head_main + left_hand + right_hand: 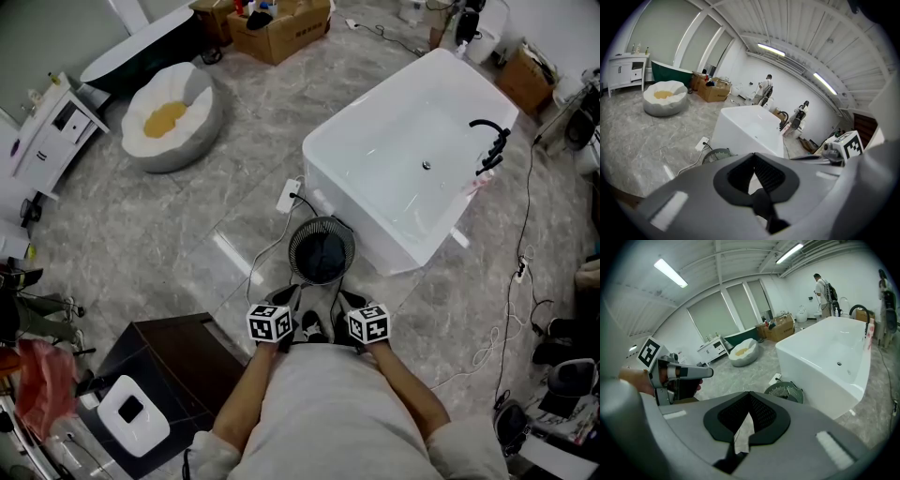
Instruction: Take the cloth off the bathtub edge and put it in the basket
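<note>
Left claw, right claw: closed, empty

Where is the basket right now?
In the head view, the dark mesh basket stands on the floor at centre, close beside the near end of the white bathtub, just below a white power strip.

I note the basket on the floor straight ahead, just beside the near corner of the bathtub, with a power strip behind it to the left. The cloth sits on the tub's right rim, just beside the tap. A floor cushion lies well off to the left, a cardboard box behind it.
</note>
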{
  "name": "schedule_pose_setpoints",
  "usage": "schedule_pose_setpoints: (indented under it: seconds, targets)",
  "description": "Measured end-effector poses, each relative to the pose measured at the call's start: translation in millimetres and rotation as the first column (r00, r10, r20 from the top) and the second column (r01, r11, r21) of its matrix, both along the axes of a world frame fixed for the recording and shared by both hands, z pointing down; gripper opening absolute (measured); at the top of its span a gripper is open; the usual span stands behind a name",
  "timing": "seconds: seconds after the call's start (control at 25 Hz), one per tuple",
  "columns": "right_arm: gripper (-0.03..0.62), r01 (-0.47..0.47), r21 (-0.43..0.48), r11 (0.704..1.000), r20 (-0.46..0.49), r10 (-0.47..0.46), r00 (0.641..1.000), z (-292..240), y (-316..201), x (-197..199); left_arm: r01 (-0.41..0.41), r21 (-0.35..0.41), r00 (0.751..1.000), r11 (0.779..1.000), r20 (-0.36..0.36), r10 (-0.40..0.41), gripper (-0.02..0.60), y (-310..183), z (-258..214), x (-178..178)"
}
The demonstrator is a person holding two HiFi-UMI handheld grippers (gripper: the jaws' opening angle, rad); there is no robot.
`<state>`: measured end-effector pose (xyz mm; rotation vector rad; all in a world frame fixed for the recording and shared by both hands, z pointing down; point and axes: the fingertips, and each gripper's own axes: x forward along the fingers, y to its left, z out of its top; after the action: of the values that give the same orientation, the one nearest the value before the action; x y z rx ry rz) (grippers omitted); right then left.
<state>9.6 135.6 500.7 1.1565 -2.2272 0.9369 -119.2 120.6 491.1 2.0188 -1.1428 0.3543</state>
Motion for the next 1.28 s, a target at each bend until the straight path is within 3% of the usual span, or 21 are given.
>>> schedule_pose_setpoints:
  seconds: [0.68,1.28]
  targets:
    - [0.000,-0.016,0.003,1.000,-0.013,0.016,1.000,3.0,12.3,-0.5,-0.007,-0.006,1.000,1.000,-0.003,0.007,0.058,7.2,0.8,-4.6]
    - [0.000,-0.016,0.016,1.000,-0.025,0.017,1.000,0.8,10.6,-2.5,-0.105,0.026,0.993,0.994,0.057,0.104,0.058,11.2,-5.0,8.4]
